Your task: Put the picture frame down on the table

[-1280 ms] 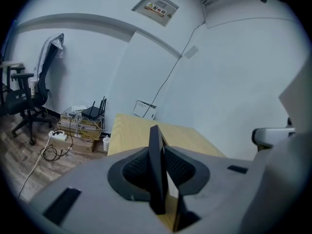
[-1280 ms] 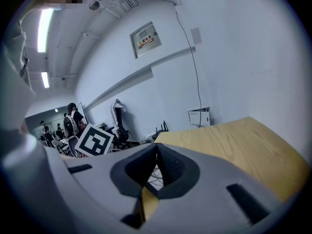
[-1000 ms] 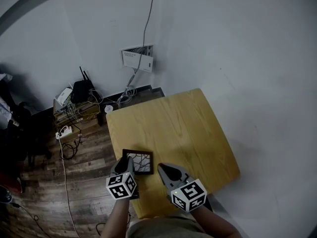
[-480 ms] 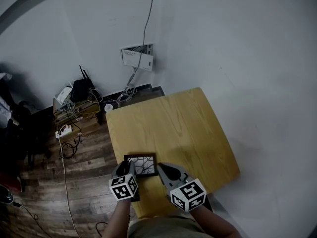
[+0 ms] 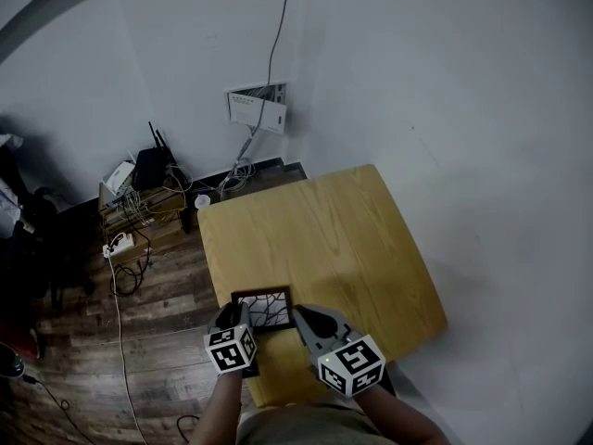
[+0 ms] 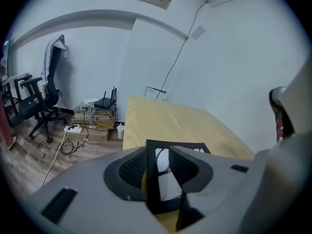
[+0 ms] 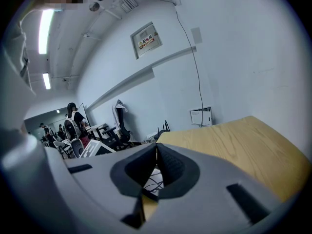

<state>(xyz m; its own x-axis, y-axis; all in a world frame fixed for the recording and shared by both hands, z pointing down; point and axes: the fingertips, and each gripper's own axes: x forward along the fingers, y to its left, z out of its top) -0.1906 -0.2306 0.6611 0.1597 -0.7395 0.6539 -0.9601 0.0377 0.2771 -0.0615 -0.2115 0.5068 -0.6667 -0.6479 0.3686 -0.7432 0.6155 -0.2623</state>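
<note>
Picture frame (image 5: pixel 266 308): black border around a branch-like drawing. Its left edge sits in the left claw, and the rest reaches ahead and to the right of that claw, over the near part of the tabletop. Whether it touches the wood cannot be told.
Left claw (image 5: pixel 239 315): clenched on the frame's border (image 6: pixel 155 179), which runs between the two pads in the left gripper view.
Right claw (image 5: pixel 306 319): just right of the frame's right edge. Its jaws are pressed together at the tips (image 7: pixel 157 147) with nothing gripped.
Tabletop (image 5: pixel 315 230): pale wood stretching away ahead of both claws.
Floor (image 5: pixel 157 313): dark planks left of the left claw, with loose cables (image 5: pixel 125 267) and a black router (image 5: pixel 151 167) farther off.
Wall box (image 5: pixel 257 109): white, well ahead of both claws, beyond the tabletop's far edge.
</note>
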